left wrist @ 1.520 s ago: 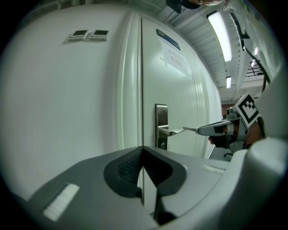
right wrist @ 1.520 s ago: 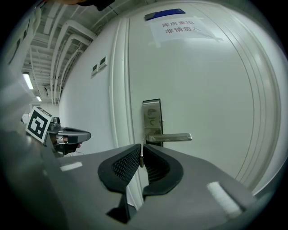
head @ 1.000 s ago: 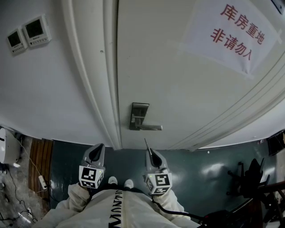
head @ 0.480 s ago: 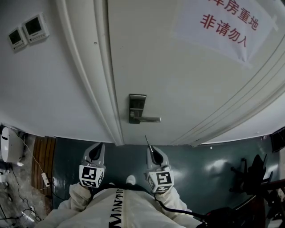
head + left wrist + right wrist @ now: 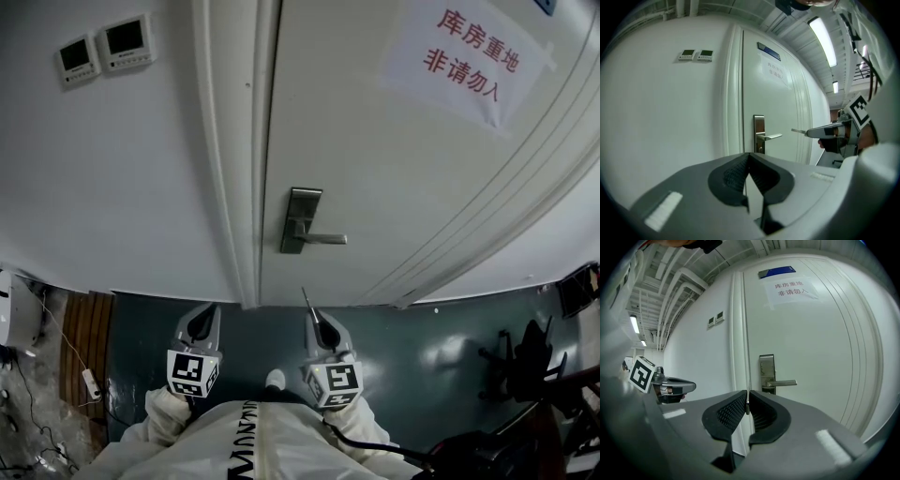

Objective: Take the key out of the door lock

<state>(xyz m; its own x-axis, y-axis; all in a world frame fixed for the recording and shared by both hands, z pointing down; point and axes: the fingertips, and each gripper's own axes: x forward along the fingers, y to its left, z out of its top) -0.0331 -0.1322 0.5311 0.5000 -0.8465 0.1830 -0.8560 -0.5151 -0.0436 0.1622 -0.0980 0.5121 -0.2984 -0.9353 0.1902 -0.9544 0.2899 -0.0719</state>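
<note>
The steel lock plate point(image 5: 302, 219) with its lever handle point(image 5: 325, 239) sits on the white door point(image 5: 394, 169), well ahead of both grippers. My right gripper point(image 5: 314, 322) is shut on the key point(image 5: 305, 302), a thin metal blade sticking out past its tips toward the door. In the right gripper view the key point(image 5: 747, 407) shows edge-on between the pads, with the lock plate point(image 5: 767, 373) beyond. My left gripper point(image 5: 203, 320) hangs beside it, shut and empty. In the left gripper view, past its closed tips point(image 5: 749, 157), I see the lock plate point(image 5: 759, 134) and the key point(image 5: 797, 131).
The white door frame point(image 5: 234, 187) runs left of the lock. Two wall control panels point(image 5: 103, 47) hang at upper left. A paper sign with red print point(image 5: 464, 66) is on the door. A dark chair point(image 5: 534, 366) stands right; a power strip point(image 5: 91, 382) lies on the floor at left.
The head view has swung, so the door and lock plate now sit a little further right. Both grippers stay low in front of the person, the right still holding the key.
</note>
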